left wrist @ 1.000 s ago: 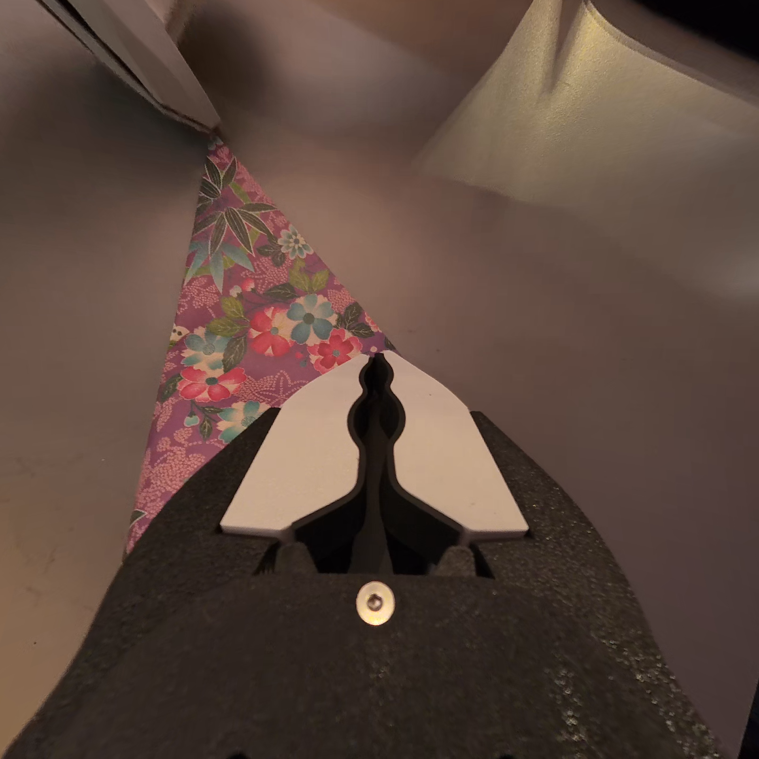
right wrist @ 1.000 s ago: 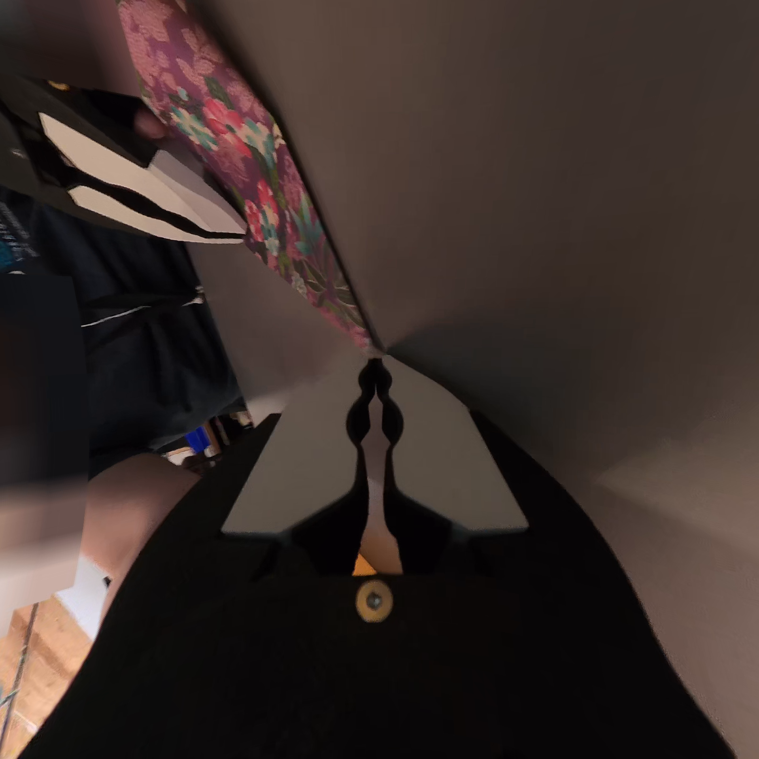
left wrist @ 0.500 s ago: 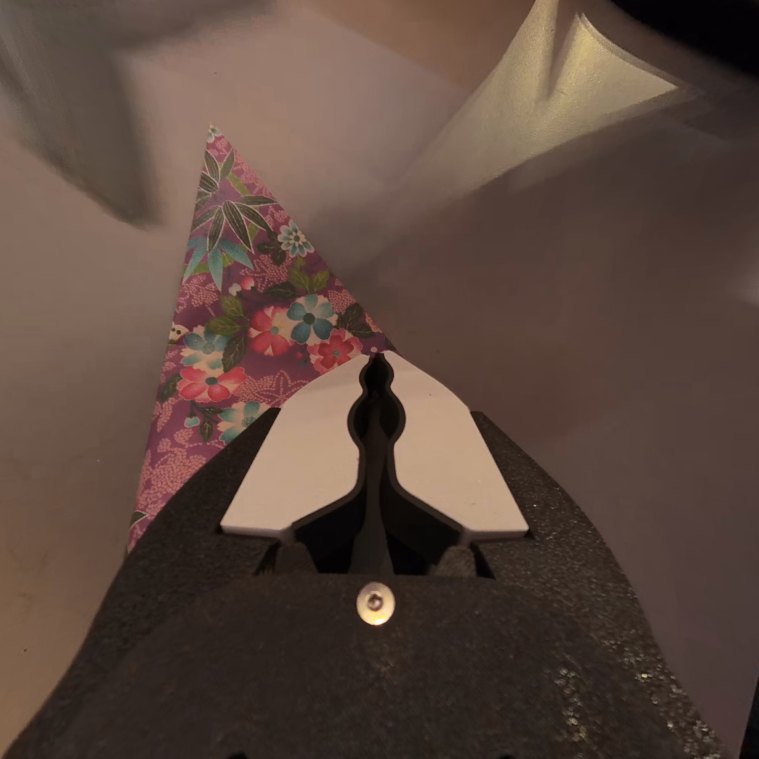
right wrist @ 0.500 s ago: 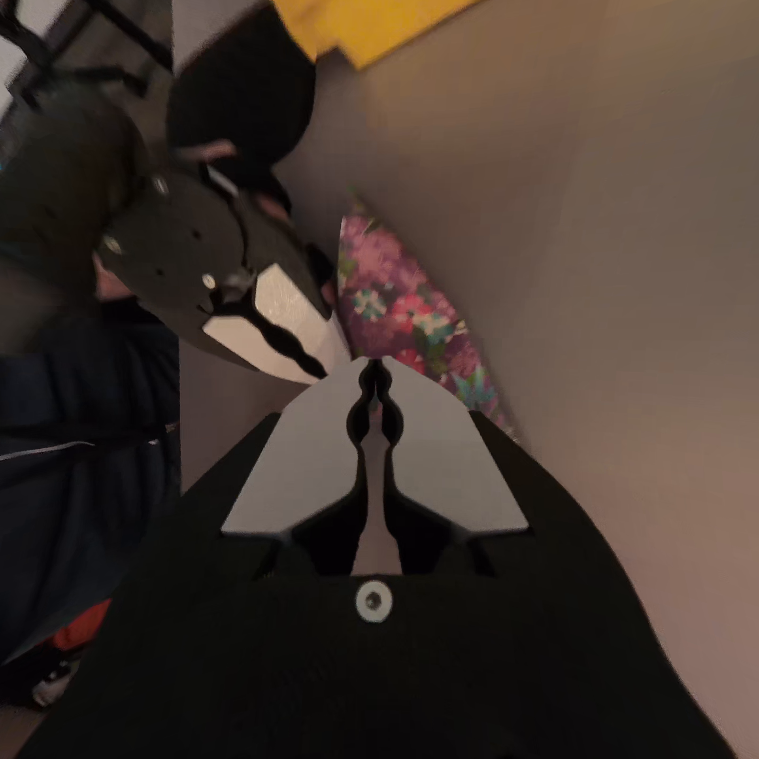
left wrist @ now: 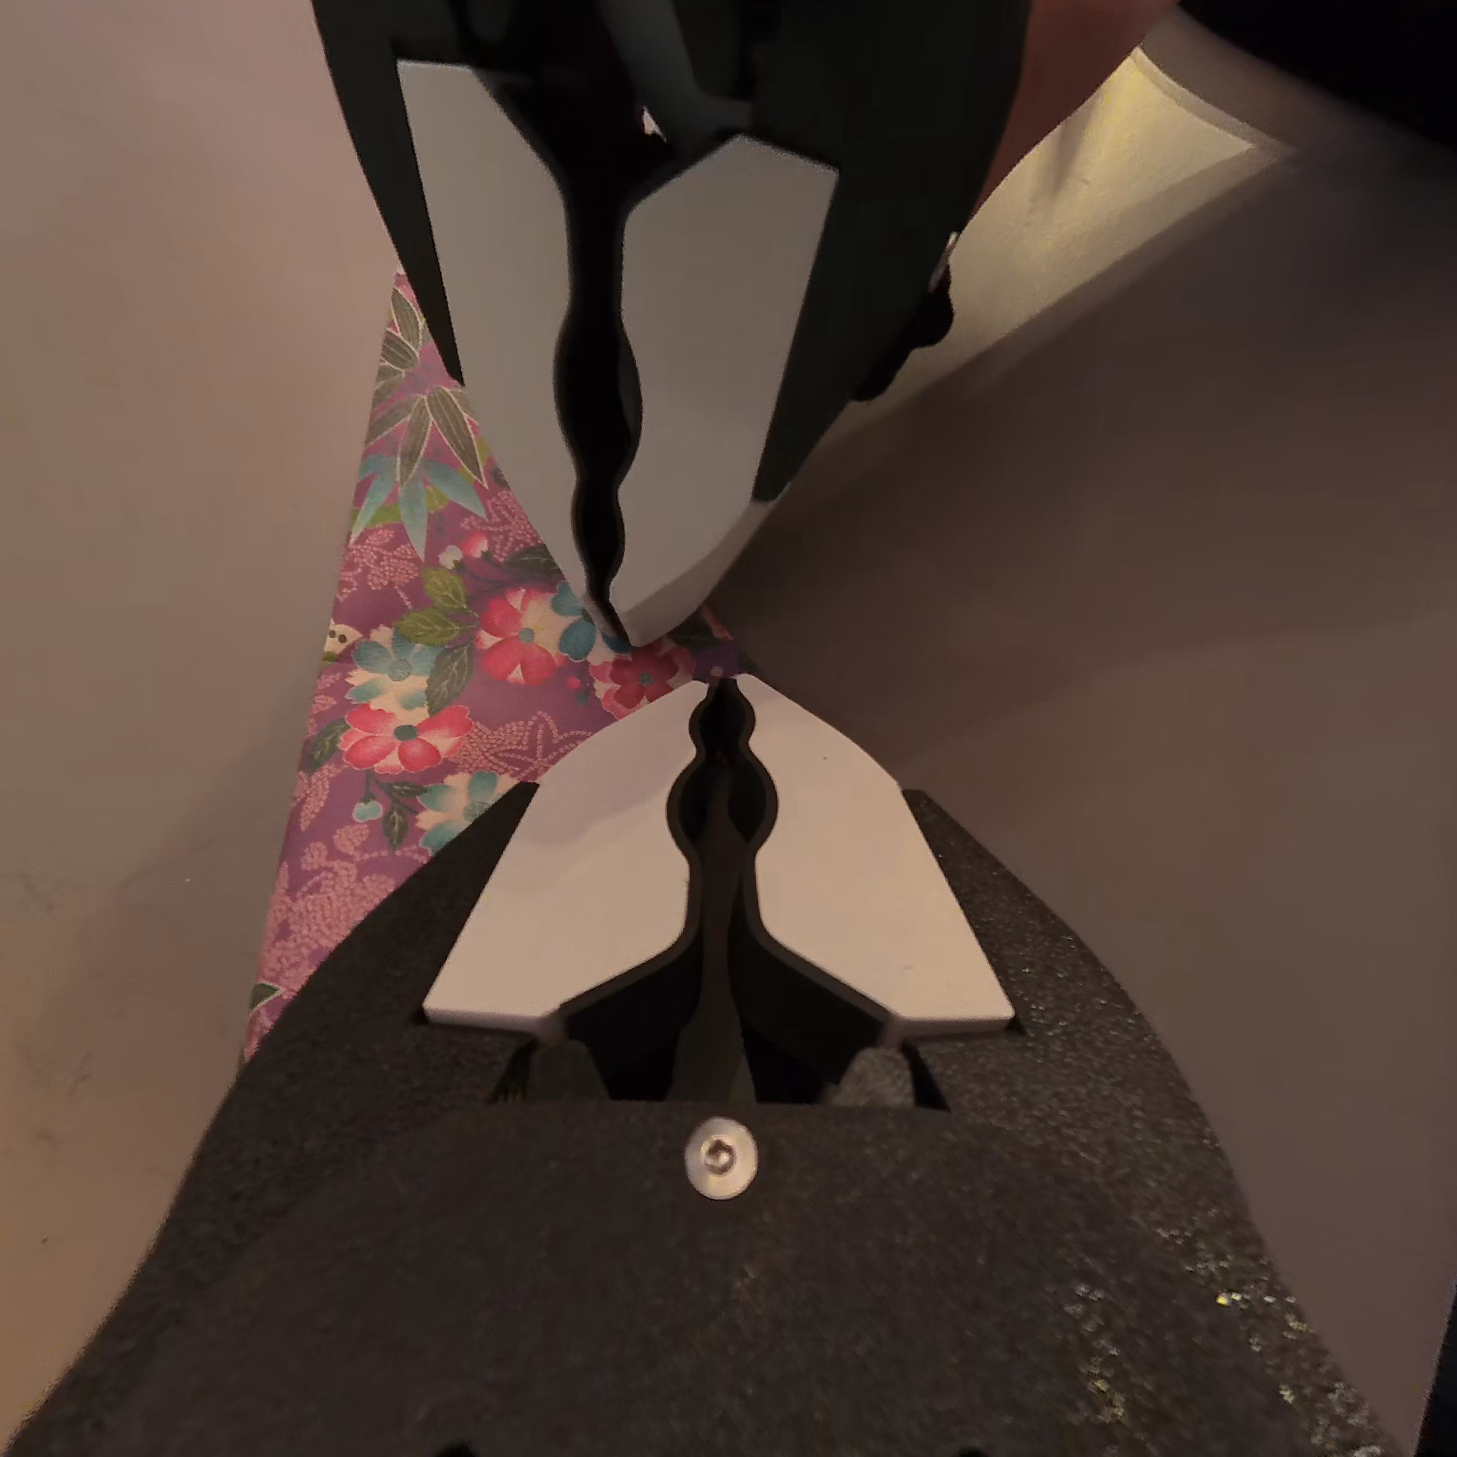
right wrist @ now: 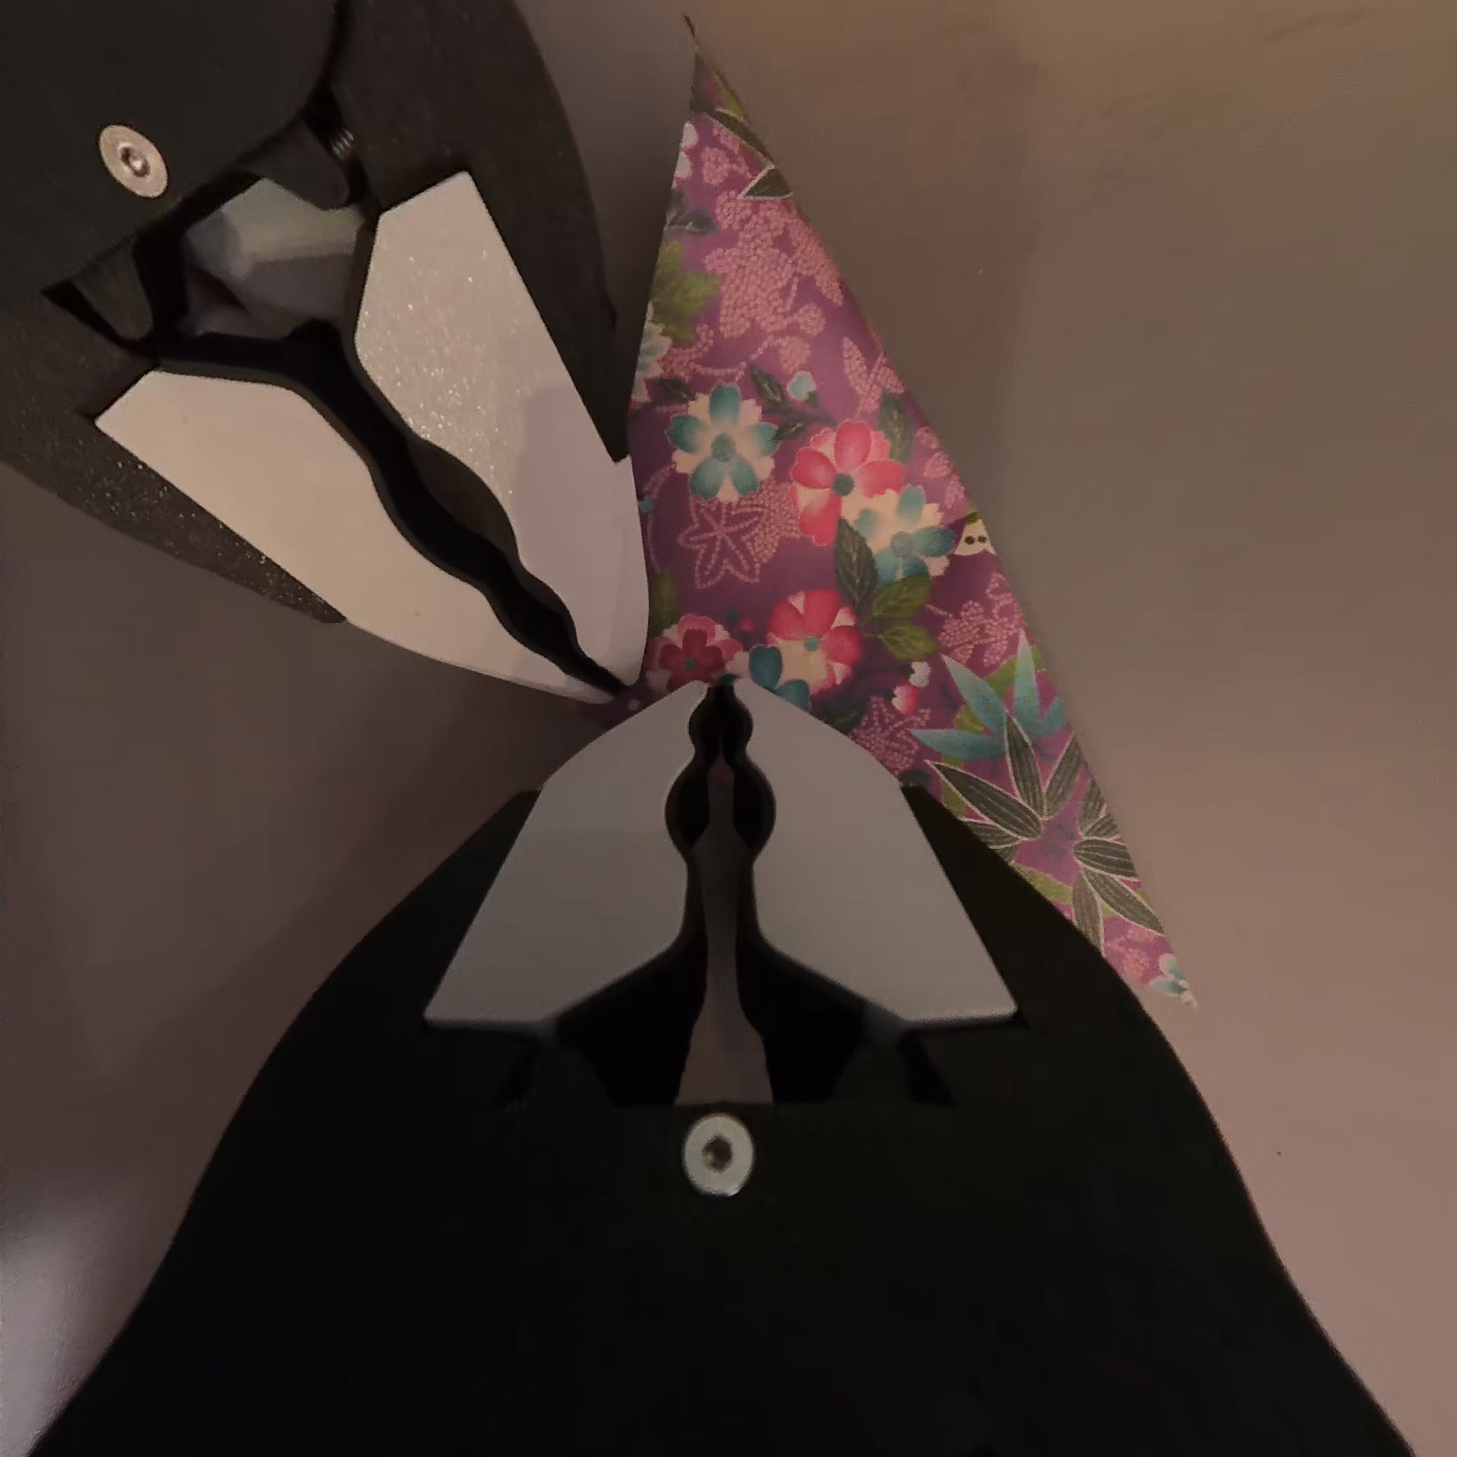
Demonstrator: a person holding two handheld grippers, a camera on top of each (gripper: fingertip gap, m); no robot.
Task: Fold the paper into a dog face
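The purple floral paper [left wrist: 410, 733] is folded into a long triangle and lies flat on the grey table [left wrist: 1104, 709]. My left gripper [left wrist: 721, 687] is shut, with its tip down on the paper's right edge near the middle. My right gripper [left wrist: 615, 623] comes in from above, shut, with its tip pressed on the paper just beyond the left tip. In the right wrist view the paper [right wrist: 788, 504] runs from the top middle to the lower right. There my right gripper [right wrist: 721, 690] and the left gripper [right wrist: 603, 684] almost touch at the paper's left edge. Neither holds the paper between its jaws.
A pale cream curved surface [left wrist: 1104, 173] rises at the back right of the table in the left wrist view. Bare grey table [right wrist: 1183, 394] lies on both sides of the paper. Only a small space, under 4 cm, lies between the two pairs of fingers.
My right gripper has swung from the paper's far pointed end to its middle, tip down next to the left tip. The left gripper and the paper have stayed put.
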